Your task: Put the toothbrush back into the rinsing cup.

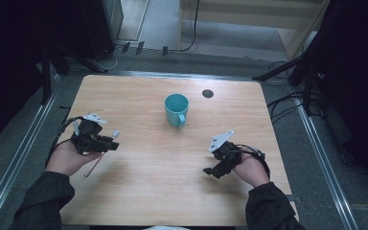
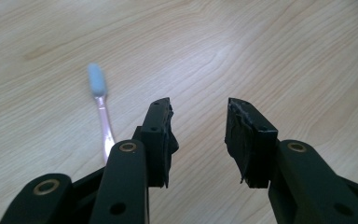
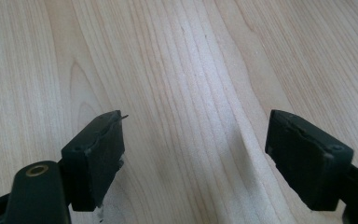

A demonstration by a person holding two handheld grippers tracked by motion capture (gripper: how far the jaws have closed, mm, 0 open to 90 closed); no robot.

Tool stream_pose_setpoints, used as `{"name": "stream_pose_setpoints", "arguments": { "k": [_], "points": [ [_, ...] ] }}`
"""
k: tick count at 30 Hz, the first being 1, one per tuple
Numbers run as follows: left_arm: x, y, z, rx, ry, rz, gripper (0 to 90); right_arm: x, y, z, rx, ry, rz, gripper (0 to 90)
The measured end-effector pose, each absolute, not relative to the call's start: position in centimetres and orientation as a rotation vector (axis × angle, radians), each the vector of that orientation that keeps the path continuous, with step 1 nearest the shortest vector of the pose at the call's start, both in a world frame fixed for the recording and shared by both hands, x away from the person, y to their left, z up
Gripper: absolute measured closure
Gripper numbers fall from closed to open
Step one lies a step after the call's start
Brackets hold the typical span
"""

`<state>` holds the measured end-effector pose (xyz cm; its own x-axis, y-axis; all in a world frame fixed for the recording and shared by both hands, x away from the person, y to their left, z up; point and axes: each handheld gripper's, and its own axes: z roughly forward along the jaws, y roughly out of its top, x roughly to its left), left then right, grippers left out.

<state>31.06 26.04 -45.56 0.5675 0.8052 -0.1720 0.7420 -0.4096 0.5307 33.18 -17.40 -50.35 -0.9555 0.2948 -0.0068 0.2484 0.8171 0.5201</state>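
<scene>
A pale wood bench (image 1: 139,191) stands on grey floor (image 1: 316,182) between metal rails (image 1: 19,158), dark curtains (image 1: 9,48) around. A teal mug (image 1: 177,109) sits mid-bench; a toothbrush (image 2: 101,108) lies beside the left gripper (image 2: 199,122). Both grippers' fingers (image 3: 98,149) are released, the right gripper (image 3: 193,154) wider.

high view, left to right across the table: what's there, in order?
left gripper with the toothbrush under it → teal mug → dark round spot on the table → right gripper
</scene>
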Motion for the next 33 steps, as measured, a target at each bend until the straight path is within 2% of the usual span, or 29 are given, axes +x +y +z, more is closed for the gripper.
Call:
{"name": "stream_pose_setpoints", "arguments": {
  "k": [18,33],
  "points": [
    [32.1,28.6,-47.3,2.327,1.397,0.151,60.1,32.9,-17.7,-50.4,0.436,2.907,0.810,19.3],
    [33.2,29.0,-48.9,2.373,1.528,0.077,63.6,32.9,-17.6,-50.4,0.439,2.914,0.800,19.3]
  ]
}}
